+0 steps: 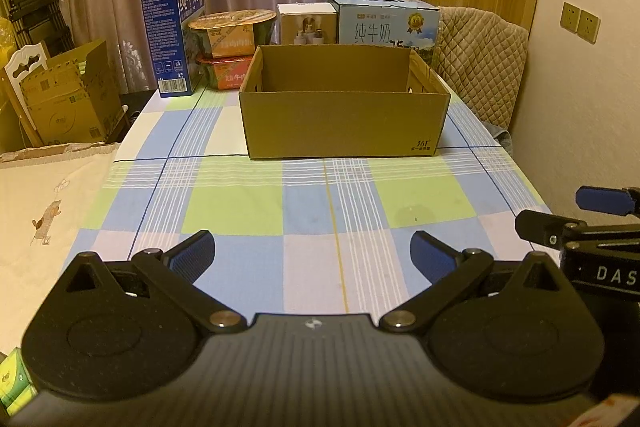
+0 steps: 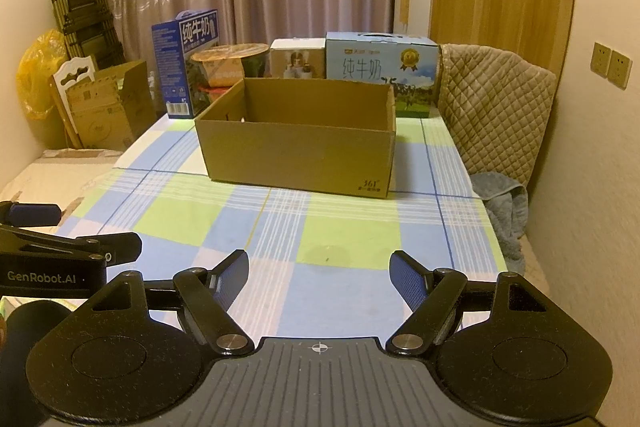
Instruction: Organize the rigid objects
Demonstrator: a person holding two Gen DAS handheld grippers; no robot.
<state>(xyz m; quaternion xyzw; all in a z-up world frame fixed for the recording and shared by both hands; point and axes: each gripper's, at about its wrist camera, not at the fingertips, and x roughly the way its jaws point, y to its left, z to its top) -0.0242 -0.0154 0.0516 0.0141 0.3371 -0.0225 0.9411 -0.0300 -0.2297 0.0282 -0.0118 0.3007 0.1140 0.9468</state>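
An open brown cardboard box (image 1: pixel 344 125) (image 2: pixel 296 159) stands on the checked tablecloth, far ahead of both grippers. Behind it stand a dark blue milk carton (image 1: pixel 172 39) (image 2: pixel 184 63), two stacked instant-noodle bowls (image 1: pixel 230 35) (image 2: pixel 228 65), a small white box (image 1: pixel 307 23) (image 2: pixel 297 59) and a light blue milk carton (image 1: pixel 386 23) (image 2: pixel 380 67). My left gripper (image 1: pixel 312 251) is open over the near cloth with nothing between its fingers. My right gripper (image 2: pixel 319 271) is open too, also with nothing between its fingers, and shows at the right edge of the left wrist view.
A quilted chair back (image 1: pixel 480 63) (image 2: pixel 492 107) stands at the table's right with a blue towel (image 2: pixel 504 207) below it. Left of the table are a cardboard carton (image 1: pixel 68 99) (image 2: pixel 108 107), a folded ladder (image 2: pixel 84 11) and a yellow bag (image 2: pixel 38 75). Curtains hang behind.
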